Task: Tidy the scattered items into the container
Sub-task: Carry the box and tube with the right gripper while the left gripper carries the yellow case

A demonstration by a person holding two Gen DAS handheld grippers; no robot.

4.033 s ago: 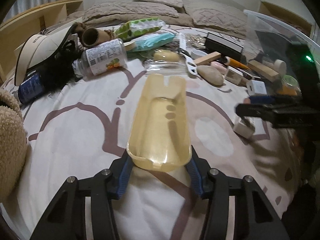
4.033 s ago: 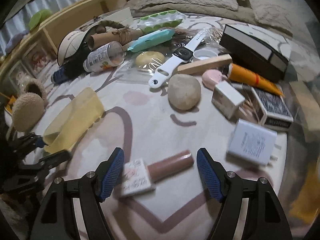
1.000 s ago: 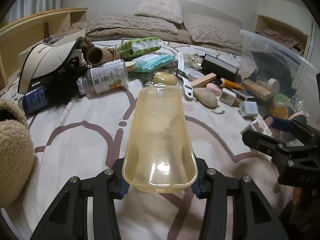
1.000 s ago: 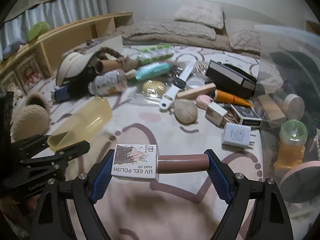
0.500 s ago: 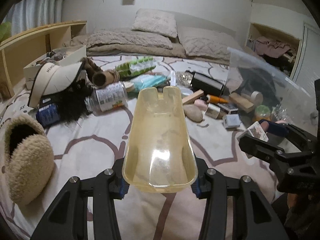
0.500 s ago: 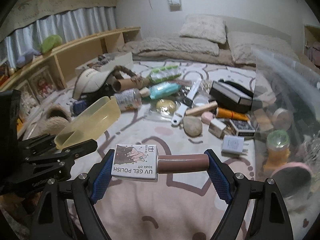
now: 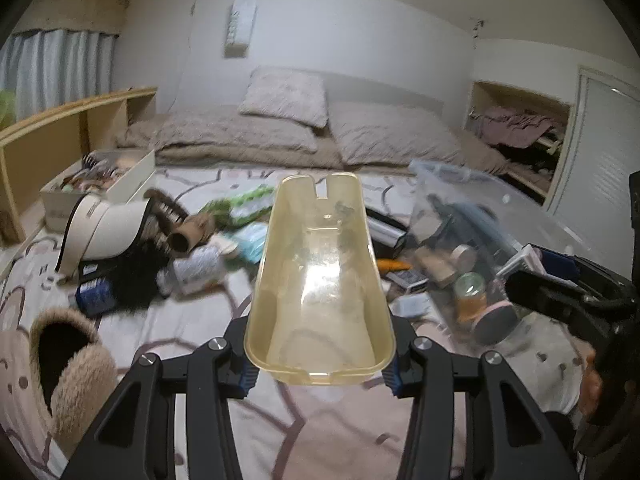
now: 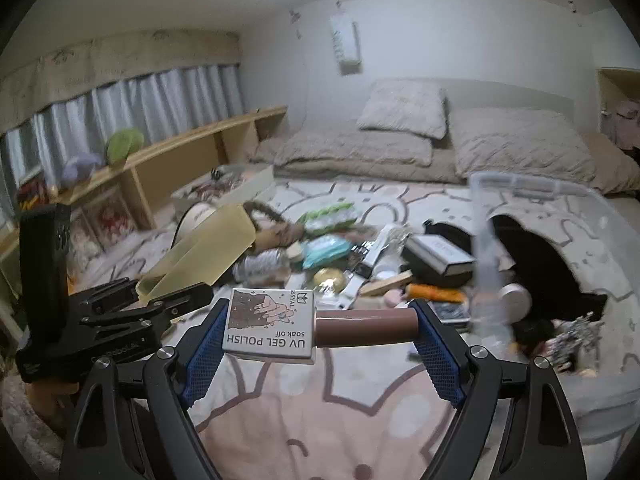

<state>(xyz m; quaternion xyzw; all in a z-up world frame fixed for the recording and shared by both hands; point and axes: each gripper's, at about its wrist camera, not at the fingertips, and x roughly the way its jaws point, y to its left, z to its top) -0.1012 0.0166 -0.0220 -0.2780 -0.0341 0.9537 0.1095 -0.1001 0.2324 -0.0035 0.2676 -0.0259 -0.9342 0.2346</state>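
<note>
Right claw (image 8: 320, 334) is clamped endwise on a light, rigid polish bottle (image 8: 316, 330); left claw (image 7: 318, 364) grips a stiff, probably slippery tray (image 7: 320, 280) by its rim.

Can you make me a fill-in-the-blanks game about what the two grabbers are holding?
1. The left gripper is shut on a see-through ____ tray.
2. The right gripper holds a bottle labelled UV GEL ____.
3. The clear container sits to the ____ of the right gripper.

Missing words: yellow; POLISH; right
</note>
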